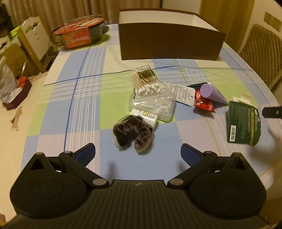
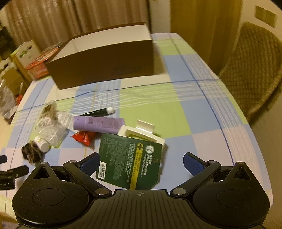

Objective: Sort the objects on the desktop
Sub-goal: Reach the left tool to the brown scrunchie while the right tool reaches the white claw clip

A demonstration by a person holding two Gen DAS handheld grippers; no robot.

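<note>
Both grippers are spread wide, holding nothing. The left gripper hovers just short of the velvet scrunchie; the green battery card lies between the right gripper fingers, possibly untouched.

Tabletop: round, under a checked cloth of blue, green, lilac and cream squares with thin blue lines.

Curtains: beige, pleated, along the far wall.

Chair: woven, tan, beside the tabletop's right edge.

Wall plate: yellowish (two panels, it seems), above the chair.

Round tin: orange and red print, dark lid rim, at the tabletop's far left edge; blurred.

Cardboard cartons: white and tan, green print, stacked off the tabletop's left side.

Small dark box: low, on the left; contents blurred.
</note>
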